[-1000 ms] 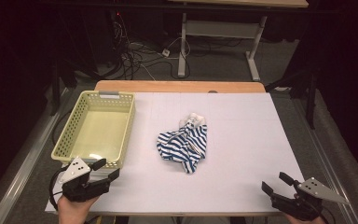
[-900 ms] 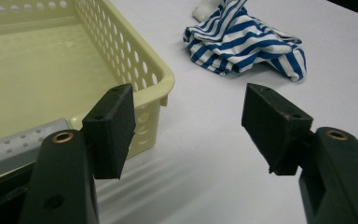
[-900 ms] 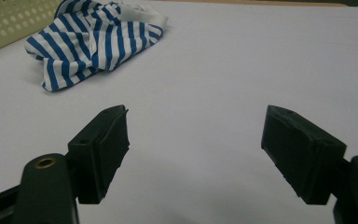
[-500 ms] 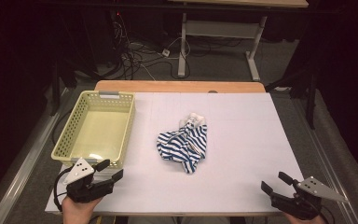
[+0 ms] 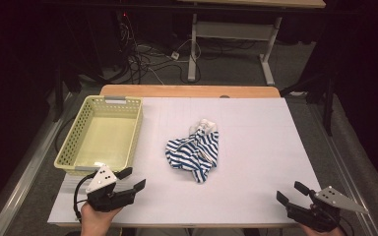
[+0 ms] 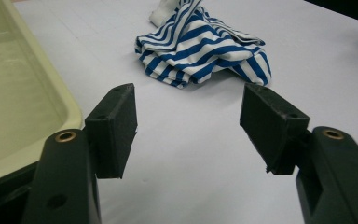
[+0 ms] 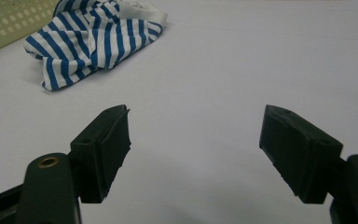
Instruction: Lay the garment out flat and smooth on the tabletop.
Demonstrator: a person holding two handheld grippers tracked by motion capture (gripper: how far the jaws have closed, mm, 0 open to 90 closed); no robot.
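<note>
A crumpled blue-and-white striped garment (image 5: pixel 194 153) lies in a heap near the middle of the white table, also seen ahead in the left gripper view (image 6: pixel 200 46) and at the upper left of the right gripper view (image 7: pixel 86 37). My left gripper (image 5: pixel 132 179) sits at the front left, just below the basket, open with nothing between its jaws; in its own view (image 6: pixel 189 123) only bare table shows between them. My right gripper (image 5: pixel 290 192) rests at the front right corner, open and empty, well apart from the garment (image 7: pixel 196 149).
A pale yellow plastic basket (image 5: pixel 69 150) stands empty at the left of the table, its rim close to my left gripper (image 6: pixel 37 79). Beyond the table's far wooden edge (image 5: pixel 187 91) are cables and desk legs on the floor.
My left gripper has slid a little to the right along the front edge, toward the garment. The right gripper and the garment have stayed put.
</note>
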